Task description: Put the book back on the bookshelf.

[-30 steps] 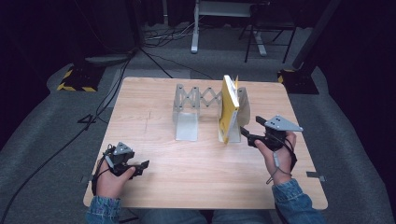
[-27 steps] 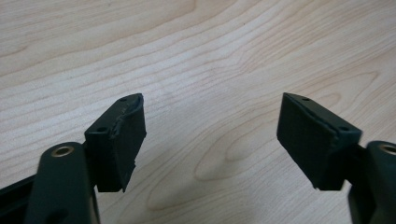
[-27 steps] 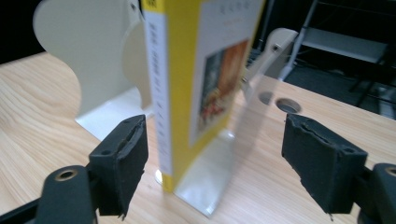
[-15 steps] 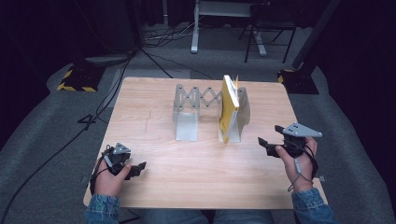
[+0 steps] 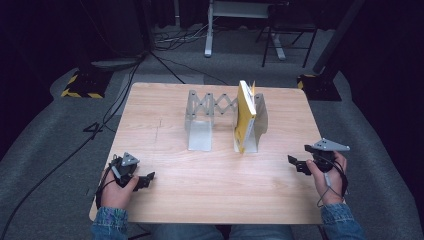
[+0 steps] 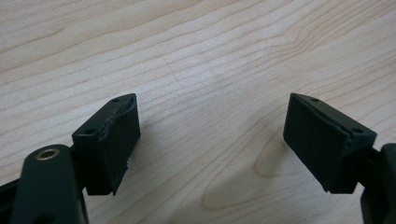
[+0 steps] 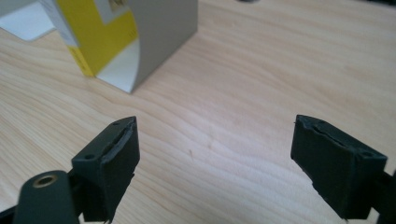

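A yellow book (image 5: 244, 116) stands upright on the wooden table (image 5: 160, 115), leaning on the right plate of a grey scissor-link bookend rack (image 5: 200, 120). My right gripper (image 5: 296, 164) hovers low by the table's right edge, nearer than the book and apart from it. In the right gripper view the book (image 7: 100, 32) and the grey plate (image 7: 163, 32) lie ahead at upper left. Its jaws (image 7: 215, 158) have just been opening and stand open, nothing between them. My left gripper (image 5: 147, 179) rests at the near left corner. Its jaws (image 6: 212, 140) have just been opening over bare wood.
The rack's left plate (image 5: 199, 135) stands free at mid-table. Black cables (image 5: 125, 95) trail over the grey floor at left. A yellow-and-black striped base (image 5: 80, 85) sits beyond the far left corner, a black stand base (image 5: 320, 85) beyond the far right one.
My right gripper has drawn away from the book, moving right, toward the near edge and lower. The left gripper has stayed in place. The book and rack have not moved.
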